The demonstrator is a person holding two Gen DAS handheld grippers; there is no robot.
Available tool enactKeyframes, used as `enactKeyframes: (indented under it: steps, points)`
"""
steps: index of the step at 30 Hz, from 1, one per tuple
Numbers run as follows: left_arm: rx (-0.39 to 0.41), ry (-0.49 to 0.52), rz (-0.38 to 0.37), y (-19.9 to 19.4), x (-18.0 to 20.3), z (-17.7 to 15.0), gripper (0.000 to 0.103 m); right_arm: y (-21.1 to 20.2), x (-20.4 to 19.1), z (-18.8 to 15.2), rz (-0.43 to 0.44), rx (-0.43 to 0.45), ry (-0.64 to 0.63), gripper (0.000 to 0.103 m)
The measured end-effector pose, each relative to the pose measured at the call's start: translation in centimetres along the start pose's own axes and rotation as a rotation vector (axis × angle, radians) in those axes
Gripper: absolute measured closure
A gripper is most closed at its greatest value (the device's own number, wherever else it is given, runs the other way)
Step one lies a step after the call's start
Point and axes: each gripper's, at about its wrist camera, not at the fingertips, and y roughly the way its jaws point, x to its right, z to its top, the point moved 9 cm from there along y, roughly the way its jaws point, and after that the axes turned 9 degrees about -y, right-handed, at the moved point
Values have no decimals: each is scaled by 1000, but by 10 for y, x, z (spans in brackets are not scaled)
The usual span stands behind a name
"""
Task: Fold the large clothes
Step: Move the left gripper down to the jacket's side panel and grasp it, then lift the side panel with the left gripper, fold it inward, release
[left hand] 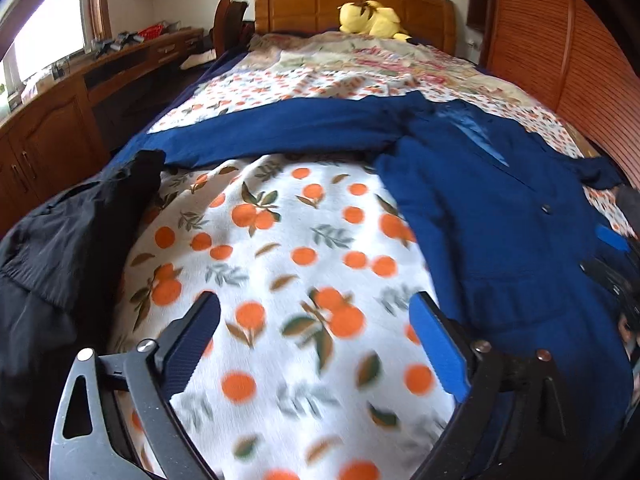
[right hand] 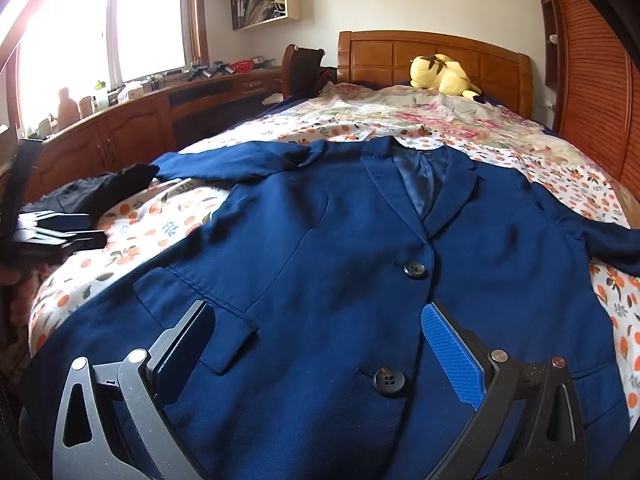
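A navy blue blazer point(right hand: 340, 240) lies face up and buttoned on the bed, collar toward the headboard, both sleeves spread sideways. In the left wrist view the blazer point(left hand: 492, 220) is to the right, its long sleeve point(left hand: 280, 128) stretching left across the blanket. My right gripper point(right hand: 320, 316) is open and empty just above the blazer's lower front, near a pocket flap point(right hand: 200, 312) and the lower button point(right hand: 389, 381). My left gripper point(left hand: 316, 308) is open and empty over bare blanket, left of the blazer's hem. It also shows at the left edge of the right wrist view point(right hand: 60, 232).
The bed carries an orange-fruit print blanket point(left hand: 280, 240) and a floral quilt point(right hand: 420, 120) further back. A black garment point(left hand: 72, 232) lies at the bed's left edge. A yellow plush toy point(right hand: 440, 74) sits by the wooden headboard point(right hand: 400, 52). A wooden desk point(right hand: 140, 120) runs along the left; a slatted wardrobe point(right hand: 592, 80) stands on the right.
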Motion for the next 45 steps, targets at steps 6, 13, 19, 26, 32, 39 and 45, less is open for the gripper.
enactKeyframes:
  steps: [6,13,19,26,32,39,45]
  points:
    - [-45,-108,11,45,-29,30,35,-4,10,-3,18,-10,36,0]
    - [-41,-218,46,91,-57,81,36,7,-4,4,-17,11,3,0]
    - [-40,-299,37,121,-66,112,36,9,-7,5,-17,16,-3,0]
    - [-66,-405,-5,147,-57,124,37,8,-7,5,-16,25,-1,0]
    - [-82,-431,-17,155,-55,129,59,8,-7,5,-17,28,1,0]
    - [-49,-255,86,149,-27,149,102,8,-10,6,-26,37,-19,0]
    - [44,-98,63,90,31,171,102,3,-7,4,-50,32,-26,0]
